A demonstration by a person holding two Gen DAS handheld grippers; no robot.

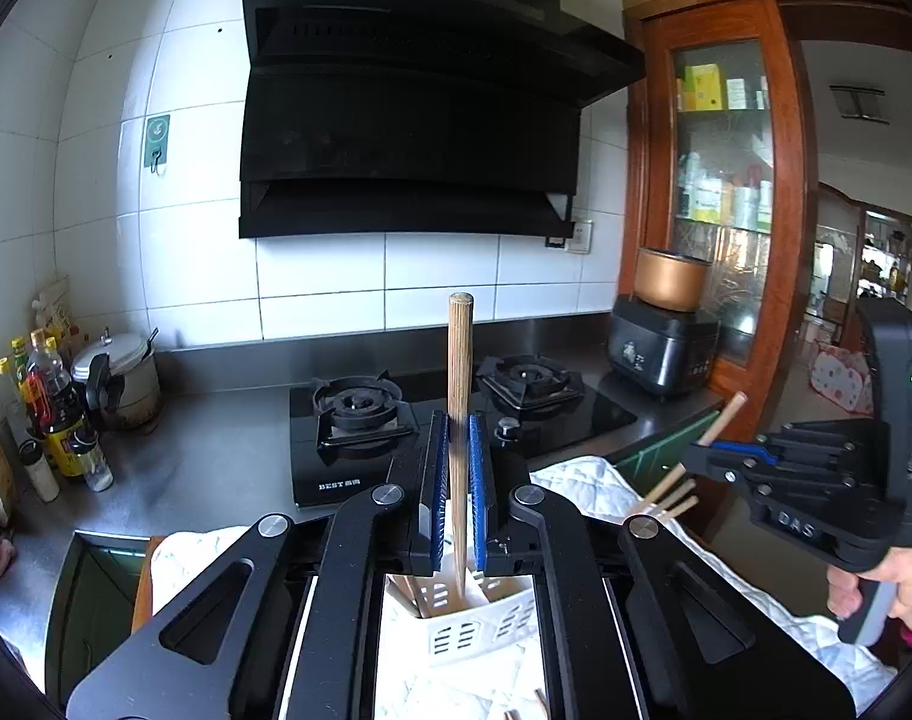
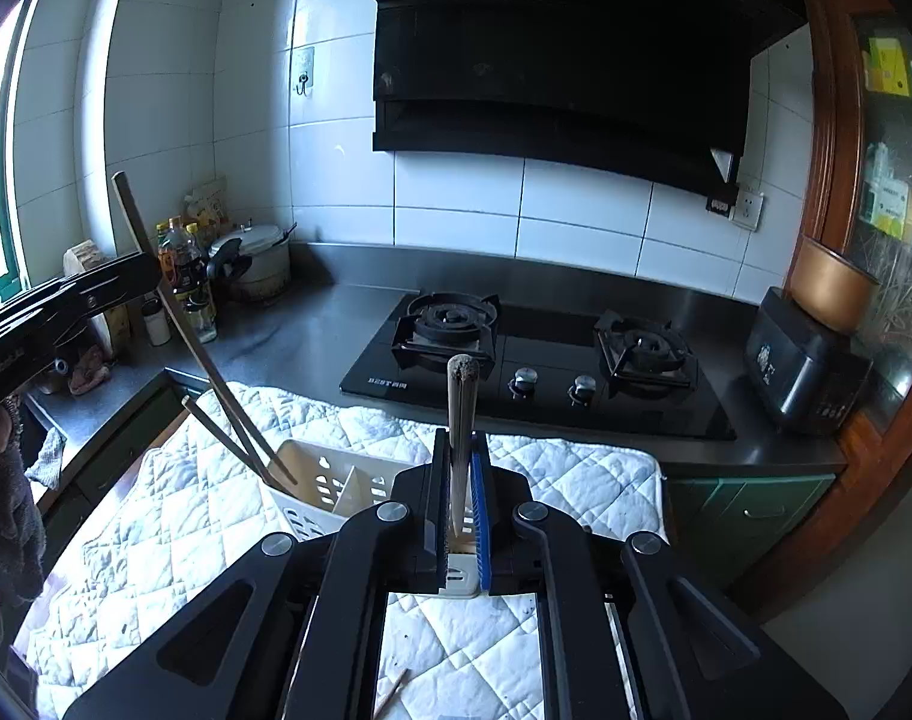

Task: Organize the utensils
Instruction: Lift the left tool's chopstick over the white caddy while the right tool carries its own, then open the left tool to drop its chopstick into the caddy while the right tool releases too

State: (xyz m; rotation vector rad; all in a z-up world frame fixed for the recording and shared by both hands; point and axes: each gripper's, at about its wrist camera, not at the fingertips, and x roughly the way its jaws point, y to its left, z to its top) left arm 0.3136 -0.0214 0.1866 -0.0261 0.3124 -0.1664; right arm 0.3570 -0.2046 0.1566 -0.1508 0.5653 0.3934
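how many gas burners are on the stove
2. One burner sits on the left of the black hob, the other on the right, nearer the rice cooker. The hob shows almost whole, so none seems hidden.

A white slotted basket [image 2: 312, 489] sits on a white diamond-quilted cloth [image 2: 576, 468], pale wooden chopsticks [image 1: 459, 420] stand between blue-padded black grippers [image 1: 456, 468], and far behind are a glossy black hob [image 2: 534, 360] and white tiles [image 1: 330, 276].

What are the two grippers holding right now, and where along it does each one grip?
Each holds one wooden chopstick. The left gripper clamps its chopstick around mid-length; the right gripper clamps its chopstick likewise, lower ends over the white basket.
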